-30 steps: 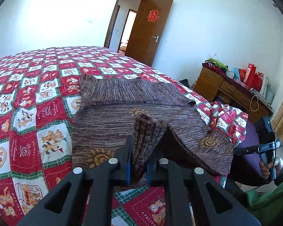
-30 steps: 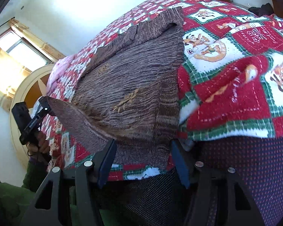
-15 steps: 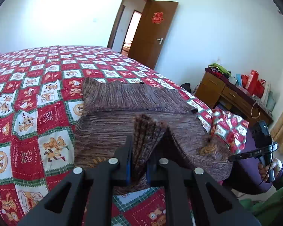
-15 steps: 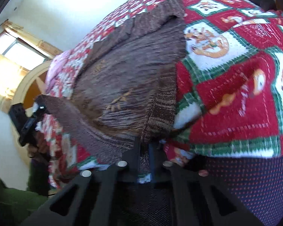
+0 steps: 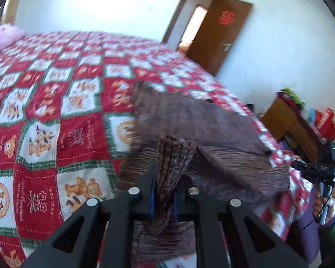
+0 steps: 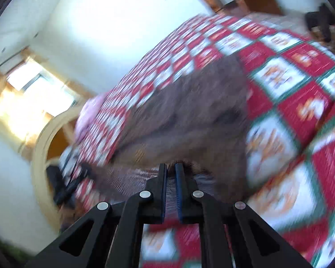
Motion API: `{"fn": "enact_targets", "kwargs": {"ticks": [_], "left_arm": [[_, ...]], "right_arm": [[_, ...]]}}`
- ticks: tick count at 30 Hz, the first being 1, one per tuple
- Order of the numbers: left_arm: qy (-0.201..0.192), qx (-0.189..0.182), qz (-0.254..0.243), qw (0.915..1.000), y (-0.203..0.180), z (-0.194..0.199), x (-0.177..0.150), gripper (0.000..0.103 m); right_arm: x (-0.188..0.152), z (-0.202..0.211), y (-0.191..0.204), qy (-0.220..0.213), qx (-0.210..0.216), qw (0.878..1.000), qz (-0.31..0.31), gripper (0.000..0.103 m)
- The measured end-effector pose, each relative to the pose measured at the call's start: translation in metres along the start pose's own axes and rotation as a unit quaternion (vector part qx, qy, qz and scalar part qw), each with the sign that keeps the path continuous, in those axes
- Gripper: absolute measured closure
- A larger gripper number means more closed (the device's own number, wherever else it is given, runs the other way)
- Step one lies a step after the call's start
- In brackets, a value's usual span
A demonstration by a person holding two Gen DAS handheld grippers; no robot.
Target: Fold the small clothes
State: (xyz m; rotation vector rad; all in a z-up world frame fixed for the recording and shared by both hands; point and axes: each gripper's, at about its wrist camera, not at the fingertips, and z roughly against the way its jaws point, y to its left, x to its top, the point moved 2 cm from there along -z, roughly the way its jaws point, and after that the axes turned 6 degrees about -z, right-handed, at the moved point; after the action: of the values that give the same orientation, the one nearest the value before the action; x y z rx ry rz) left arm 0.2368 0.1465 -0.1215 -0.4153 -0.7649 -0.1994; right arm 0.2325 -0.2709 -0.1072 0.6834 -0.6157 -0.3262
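— What covers the bed (image 5: 55,116)?
— A red, white and green checked quilt (image 6: 297,102) with bear pictures.
— And on it?
— A brown knitted garment (image 5: 189,120) near the foot edge, a pink pillow (image 5: 2,36) at the far end.

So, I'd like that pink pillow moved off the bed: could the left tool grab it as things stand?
Probably not. The left tool is shut on the brown sweater, and the pink pillow lies at the bed's far end.

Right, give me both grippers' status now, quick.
Left gripper: shut on the sweater hem.
Right gripper: jaws have just been closing, now shut on the sweater's edge.
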Motion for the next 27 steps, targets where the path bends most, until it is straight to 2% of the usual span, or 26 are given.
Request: {"fn": "enact_targets", "kwargs": {"ticks": [2, 5, 6, 7, 9, 11, 15, 18, 19, 20, 22, 23, 27], "left_arm": [[0.015, 0.007, 0.006, 0.9999, 0.003, -0.012, 0.000, 0.090], [0.023, 0.019, -0.009, 0.9995, 0.000, -0.018, -0.004, 0.090], [0.024, 0.020, -0.012, 0.9994, 0.000, -0.020, -0.005, 0.090], [0.025, 0.019, -0.013, 0.9994, 0.000, -0.021, -0.007, 0.090], [0.028, 0.020, -0.011, 0.9993, 0.001, -0.023, -0.009, 0.090], [0.030, 0.021, -0.005, 0.9993, 0.004, -0.026, -0.010, 0.090], [0.031, 0.016, 0.014, 0.9993, 0.008, -0.031, -0.008, 0.090], [0.033, 0.018, 0.014, 0.9992, 0.007, -0.030, -0.007, 0.090], [0.033, 0.020, 0.011, 0.9992, 0.006, -0.029, -0.007, 0.090], [0.033, 0.021, 0.007, 0.9992, 0.005, -0.028, -0.007, 0.090], [0.032, 0.022, 0.003, 0.9992, 0.005, -0.028, -0.006, 0.090], [0.031, 0.020, 0.001, 0.9993, 0.005, -0.028, -0.006, 0.090], [0.028, 0.023, 0.002, 0.9993, 0.006, -0.033, 0.001, 0.090]], "right_arm": [[0.009, -0.002, -0.009, -0.005, -0.014, 1.000, -0.012, 0.090], [0.004, 0.001, 0.005, -0.004, -0.042, 0.997, 0.059, 0.084], [-0.002, 0.001, 0.015, 0.005, -0.072, 0.991, 0.109, 0.075], [-0.008, -0.001, 0.022, 0.016, -0.097, 0.984, 0.148, 0.061], [-0.030, -0.009, 0.036, 0.057, -0.126, 0.963, 0.233, 0.042], [-0.049, -0.018, 0.045, 0.091, -0.127, 0.946, 0.284, 0.041], [-0.071, -0.044, 0.054, 0.110, -0.166, 0.907, 0.370, 0.041], [-0.074, -0.067, 0.048, 0.130, -0.194, 0.886, 0.399, 0.042], [-0.073, -0.072, 0.043, 0.143, -0.200, 0.885, 0.396, 0.060], [-0.071, -0.075, 0.040, 0.155, -0.202, 0.886, 0.387, 0.076], [-0.056, -0.071, 0.036, 0.156, -0.182, 0.905, 0.351, 0.088], [-0.045, -0.065, 0.035, 0.156, -0.159, 0.921, 0.320, 0.090], [-0.002, -0.054, 0.032, 0.114, -0.117, 0.958, 0.236, 0.089]]}}
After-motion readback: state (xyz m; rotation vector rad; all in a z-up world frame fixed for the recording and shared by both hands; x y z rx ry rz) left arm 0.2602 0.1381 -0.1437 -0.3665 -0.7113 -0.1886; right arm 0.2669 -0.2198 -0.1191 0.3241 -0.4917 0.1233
